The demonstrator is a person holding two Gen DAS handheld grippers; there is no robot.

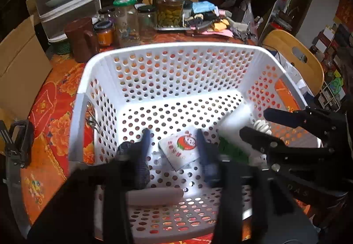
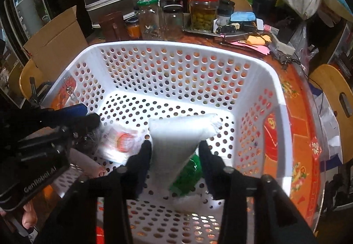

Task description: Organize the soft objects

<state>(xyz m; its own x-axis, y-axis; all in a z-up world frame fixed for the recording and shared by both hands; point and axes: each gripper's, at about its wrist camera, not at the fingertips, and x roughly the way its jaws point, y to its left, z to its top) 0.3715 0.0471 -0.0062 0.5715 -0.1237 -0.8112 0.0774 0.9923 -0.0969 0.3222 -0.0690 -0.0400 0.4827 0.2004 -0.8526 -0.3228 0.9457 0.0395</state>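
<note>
A: Where do things stand?

B: Both grippers are down inside the white basket (image 2: pixel 273 80) on the desk (image 1: pixel 50 111). The right gripper (image 2: pixel 174 149) has its jaws spread, a white cloth (image 2: pixel 176 133) standing between them; I cannot tell whether the fingers touch it. The left gripper (image 1: pixel 173 140) is released, hovering over a printed tissue pack (image 1: pixel 181 147) on the basket floor.

A: How to finish this well?

B: I'd let the cloth settle flat beside the pack, near the green item (image 2: pixel 187 173), then lift straight up so the fingers don't snag folds.

A: Materials?

B: The cloth looks limp and smooth, cone-shaped as it hangs. The pack is glossy, flat film. The basket is rigid plastic, perforated with round holes. A dark knit piece (image 1: pixel 132 155) lies by the left fingers.
</note>
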